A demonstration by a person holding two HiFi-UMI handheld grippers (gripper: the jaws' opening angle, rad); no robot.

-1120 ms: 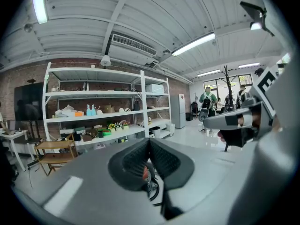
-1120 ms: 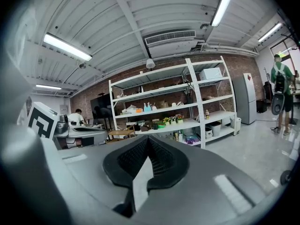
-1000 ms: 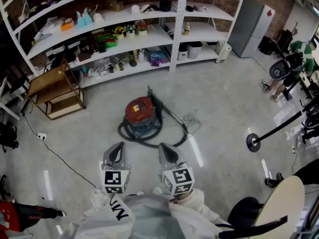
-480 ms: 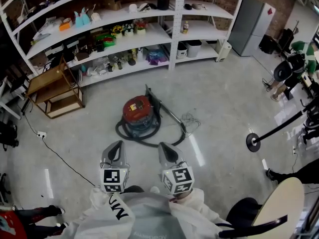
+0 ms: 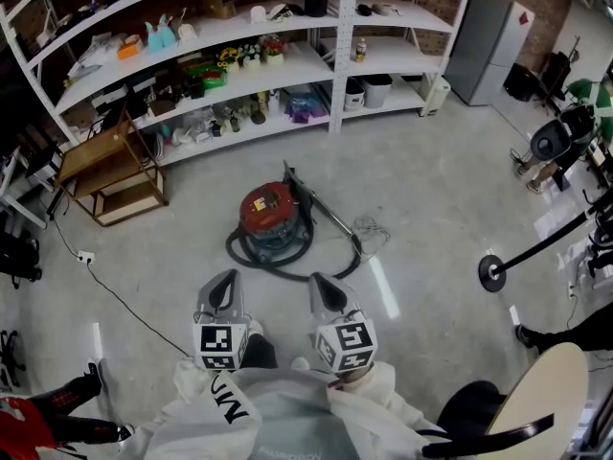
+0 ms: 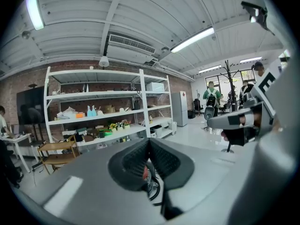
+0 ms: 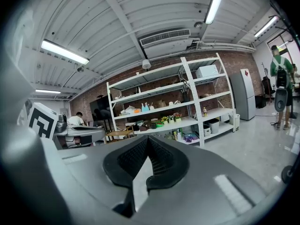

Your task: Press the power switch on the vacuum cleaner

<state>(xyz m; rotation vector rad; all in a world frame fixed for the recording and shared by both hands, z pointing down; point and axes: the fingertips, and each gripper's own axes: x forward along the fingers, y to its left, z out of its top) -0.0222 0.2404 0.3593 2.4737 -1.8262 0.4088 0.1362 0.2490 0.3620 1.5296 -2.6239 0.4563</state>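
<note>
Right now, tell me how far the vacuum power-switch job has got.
Nothing looks done. The vacuum cleaner sits on the floor ahead, apart from both grippers. The left gripper and right gripper are shut and empty. Left to do: approach and press the switch, too small to see here.

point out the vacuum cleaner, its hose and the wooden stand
vacuum cleaner [image 5: 267,207]: head view, on its red top
hose [image 5: 231,247]: head view, on the loop's left bend
wooden stand [image 5: 93,155]: head view, on its top board
</note>
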